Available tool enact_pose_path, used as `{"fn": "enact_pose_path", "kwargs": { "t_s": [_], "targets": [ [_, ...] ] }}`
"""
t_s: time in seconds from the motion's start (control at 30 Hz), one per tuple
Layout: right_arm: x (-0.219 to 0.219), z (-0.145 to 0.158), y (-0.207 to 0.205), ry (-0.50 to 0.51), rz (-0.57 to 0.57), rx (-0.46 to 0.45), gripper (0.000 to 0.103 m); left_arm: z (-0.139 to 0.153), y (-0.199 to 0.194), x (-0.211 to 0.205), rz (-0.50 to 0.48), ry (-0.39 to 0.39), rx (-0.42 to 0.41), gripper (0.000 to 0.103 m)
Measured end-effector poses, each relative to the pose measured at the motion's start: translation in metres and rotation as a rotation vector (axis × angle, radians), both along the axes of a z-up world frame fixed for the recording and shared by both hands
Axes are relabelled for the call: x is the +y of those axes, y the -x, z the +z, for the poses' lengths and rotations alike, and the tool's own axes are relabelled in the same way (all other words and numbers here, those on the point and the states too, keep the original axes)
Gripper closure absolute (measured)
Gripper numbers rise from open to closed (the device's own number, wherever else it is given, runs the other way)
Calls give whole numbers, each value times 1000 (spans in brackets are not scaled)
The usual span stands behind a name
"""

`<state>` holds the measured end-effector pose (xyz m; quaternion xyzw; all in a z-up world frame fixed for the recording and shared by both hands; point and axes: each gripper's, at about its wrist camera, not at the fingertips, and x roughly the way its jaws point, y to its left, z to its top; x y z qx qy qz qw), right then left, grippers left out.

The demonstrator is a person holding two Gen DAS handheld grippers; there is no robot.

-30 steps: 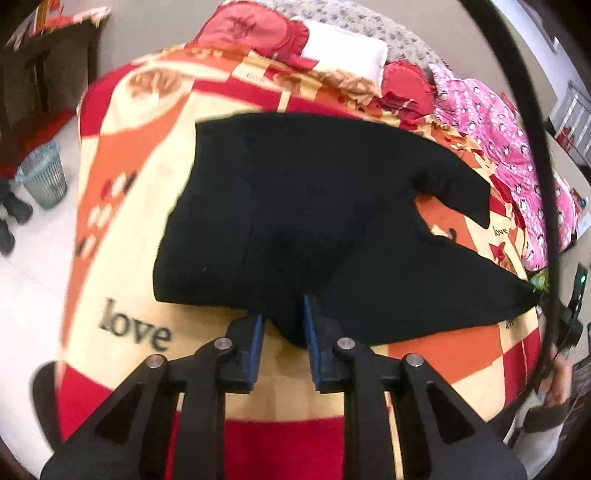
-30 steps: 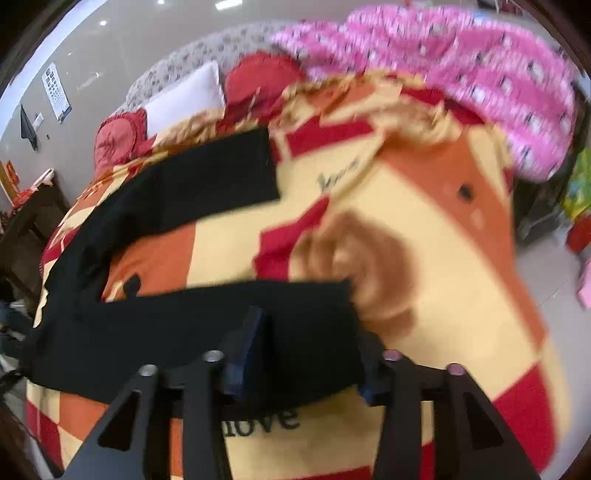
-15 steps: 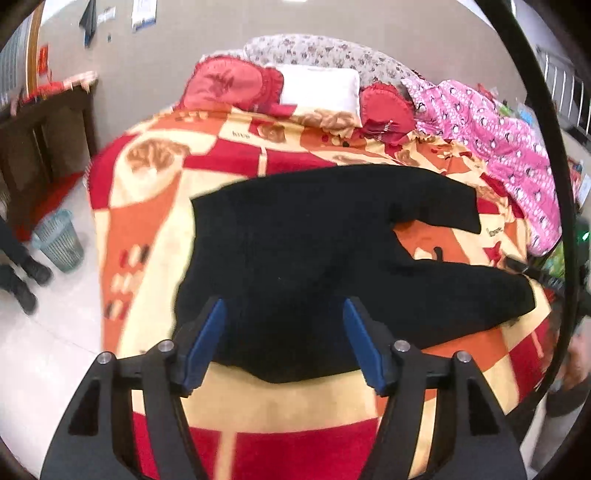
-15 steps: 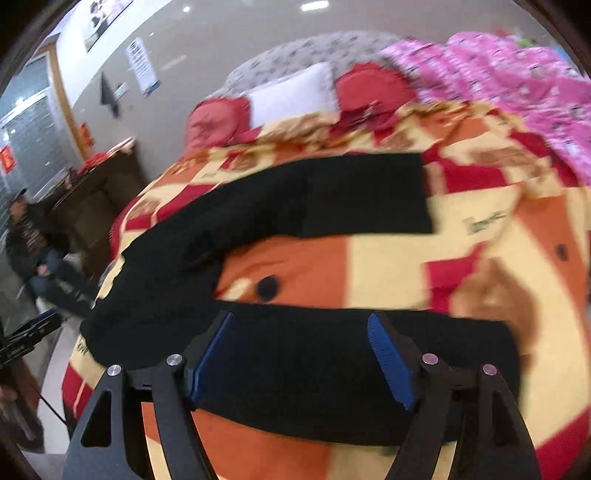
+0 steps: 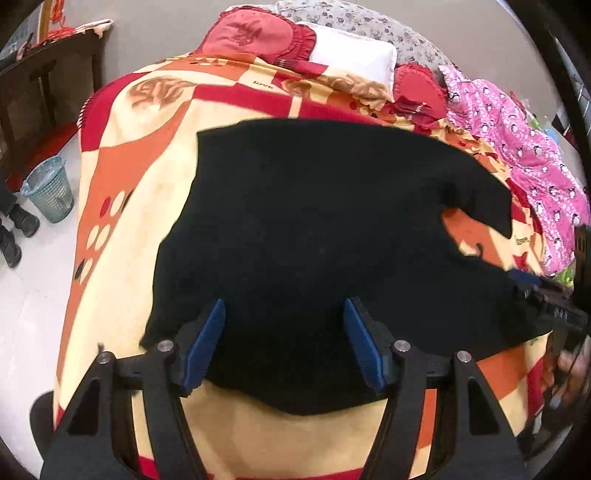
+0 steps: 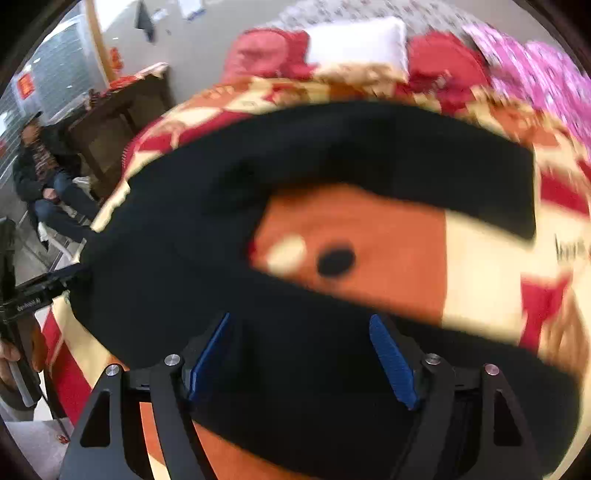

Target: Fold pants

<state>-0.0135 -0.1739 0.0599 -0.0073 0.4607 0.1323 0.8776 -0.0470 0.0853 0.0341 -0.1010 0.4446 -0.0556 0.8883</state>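
Nearest the left wrist camera, the left tool [image 5: 284,338] hovered with its two blue-padded jaws spread wide and nothing between them, low at 6 o'clock in that view. Just beyond the pads lay the black pants [image 5: 314,229], spread on a bed covered by a patterned red, orange and cream blanket [image 5: 118,206]. The waist end filled the middle of the view, and the two legs ran off toward 3 o'clock with a wedge of blanket showing between them.

In the right wrist view, which was blurred, the right tool [image 6: 301,354] also stood wide open and empty, above the nearer pant leg at 6 o'clock. The farther leg [image 6: 424,162] curved across at 12 to 2 o'clock, well apart from the nearer one, with orange blanket between.

The pants lay flat and unfolded, so the first fold appeared not yet made. To do it well, each tool would likely need to pinch only the near edge of the cloth, one at the waist and one along the near leg, then lift and carry that edge over so the near leg lands squarely on the far leg. Grabbing the blanket along with the cloth would be the risk.

Farther off, red cushions [image 5: 255,33], a white pillow [image 5: 351,55] and a pink quilt [image 5: 528,147] sat at the head of the bed, around 12 to 2 o'clock. A blue-green waste basket [image 5: 50,188] stood on the floor at 9 o'clock.
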Motion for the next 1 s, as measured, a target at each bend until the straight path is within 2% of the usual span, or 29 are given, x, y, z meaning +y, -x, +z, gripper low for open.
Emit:
{"fn": "enact_pose_path", "kwargs": {
  "t_s": [0.07, 0.13, 0.17, 0.27, 0.4, 0.5, 0.6, 0.63, 0.7, 0.73, 0.83, 0.9, 1.0],
  "targets": [
    [9, 20, -17, 56, 40, -62, 17, 16, -6, -3, -21, 11, -43, 37],
    [22, 37, -41, 135, 90, -126, 12, 33, -12, -10, -41, -10, -99, 35],
    [30, 44, -55, 182, 119, -155, 12, 37, -16, -12, -51, -19, -113, 30],
    [50, 54, -92, 295, 196, -223, 10, 42, -32, -19, -66, -26, -119, 28],
    [78, 41, -135, 452, 315, -269, 6, 34, -50, -19, -74, 61, -75, 28],
    [90, 25, -155, 566, 376, -293, 6, 30, -52, -20, -73, 62, -67, 28],
    [94, 12, -170, 591, 400, -278, 9, 24, -55, -17, -62, 49, -52, 28],
    [94, 6, -174, 580, 412, -257, 14, 22, -56, -15, -55, 48, -44, 28],
    [94, 0, -177, 556, 423, -230, 44, 19, -56, -12, -44, 55, -34, 28],
    [93, 0, -176, 535, 425, -222, 69, 18, -55, -10, -36, 63, -29, 28],
    [90, 11, -161, 493, 383, -252, 97, 17, -52, -5, -18, 100, -22, 28],
    [83, 25, -139, 426, 366, -270, 97, 18, -47, -1, -11, 128, -24, 28],
    [75, 44, -98, 383, 356, -299, 98, 23, -35, 7, 16, 160, -46, 28]
  ]
}}
